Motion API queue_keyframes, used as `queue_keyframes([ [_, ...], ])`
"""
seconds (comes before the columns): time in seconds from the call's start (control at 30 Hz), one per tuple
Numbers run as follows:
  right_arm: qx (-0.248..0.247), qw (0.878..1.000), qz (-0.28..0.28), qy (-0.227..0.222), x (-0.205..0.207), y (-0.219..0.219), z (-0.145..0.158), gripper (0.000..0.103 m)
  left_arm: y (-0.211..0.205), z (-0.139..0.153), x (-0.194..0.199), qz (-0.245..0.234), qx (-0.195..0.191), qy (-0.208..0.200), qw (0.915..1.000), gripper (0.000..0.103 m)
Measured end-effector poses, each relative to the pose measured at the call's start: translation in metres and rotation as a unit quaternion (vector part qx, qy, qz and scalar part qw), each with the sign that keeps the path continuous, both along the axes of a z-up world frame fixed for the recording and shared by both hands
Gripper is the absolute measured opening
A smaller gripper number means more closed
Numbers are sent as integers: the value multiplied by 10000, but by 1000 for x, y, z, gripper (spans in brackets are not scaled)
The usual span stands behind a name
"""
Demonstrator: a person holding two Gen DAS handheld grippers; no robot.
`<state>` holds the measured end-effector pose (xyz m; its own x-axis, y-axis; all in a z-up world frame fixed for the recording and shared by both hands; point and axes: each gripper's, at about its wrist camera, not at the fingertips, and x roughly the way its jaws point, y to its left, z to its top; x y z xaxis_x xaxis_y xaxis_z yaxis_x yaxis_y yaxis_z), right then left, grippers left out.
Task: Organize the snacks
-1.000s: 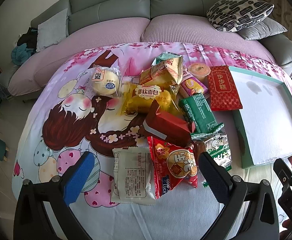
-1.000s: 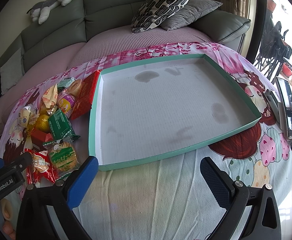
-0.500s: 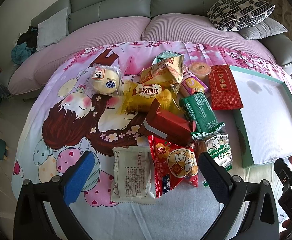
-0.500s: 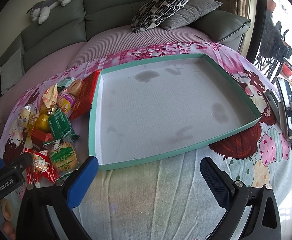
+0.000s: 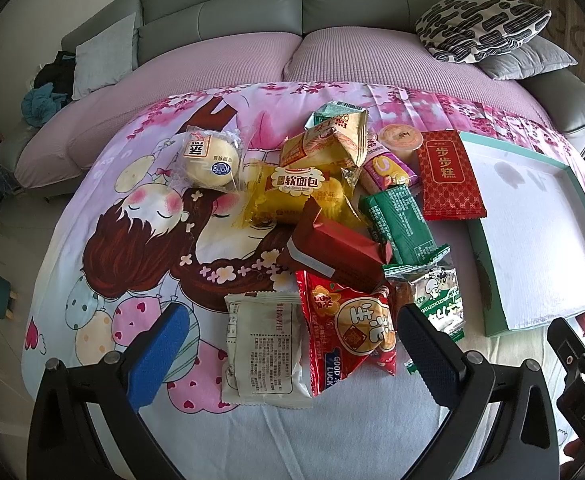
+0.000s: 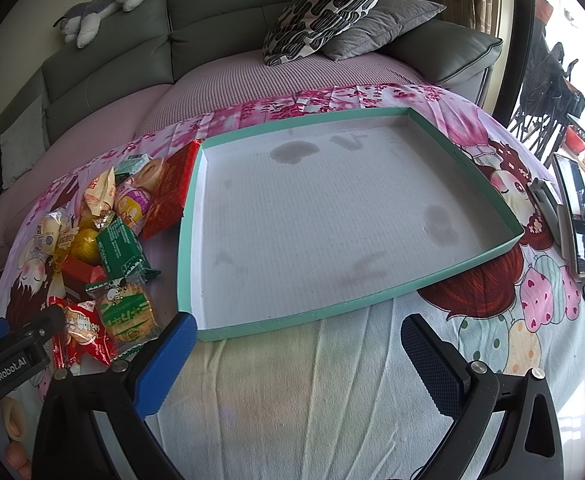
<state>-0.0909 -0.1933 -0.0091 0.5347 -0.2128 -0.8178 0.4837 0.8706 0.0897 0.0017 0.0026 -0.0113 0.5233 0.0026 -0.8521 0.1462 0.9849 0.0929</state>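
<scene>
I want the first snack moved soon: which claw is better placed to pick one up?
Left claw: open, with the white packet between its fingers. The right claw faces the tray.

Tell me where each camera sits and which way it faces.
Left wrist: rides on the left tongs, facing the snack pile and the sofa; both open fingers show.
Right wrist: rides on the right tongs, facing the empty green tray; its open fingers and fingertips of a hand show.
Shared: the snacks, the tray, the patterned cushion; each sees the other tongs at its edge.
</scene>
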Motion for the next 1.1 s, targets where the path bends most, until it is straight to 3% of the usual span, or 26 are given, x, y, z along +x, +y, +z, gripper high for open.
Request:
queue_keyframes([
  [0.17, -10, 9999, 99, -52, 1, 5, 5, 103, 8, 6, 4, 152, -211, -38, 9997, 103],
  [0.4, 62, 9953, 873, -408, 11, 37, 13, 103, 41, 15, 13, 768, -643, -245, 9947, 103],
  [0.6, 195, 9854, 1610, -510, 27, 72, 12, 103, 57, 2, 21, 891, -921, 149, 9916, 103],
  [0.73, 357, 9826, 1785, -360, 42, 83, 4, 102, 70, -10, 24, 1036, -1013, 558, 9879, 103],
  [0.8, 384, 9815, 1841, -352, 46, 87, 2, 100, 76, -13, 25, 1093, -1185, 656, 9847, 103],
  [0.97, 463, 9763, 2093, -296, 56, 95, -2, 84, 84, -23, 26, 1187, -1390, 918, 9789, 103],
  [1.1, 573, 9746, 2163, -95, 65, 97, -11, 74, 83, -35, 27, 1134, -1631, 1258, 9720, 88],
])
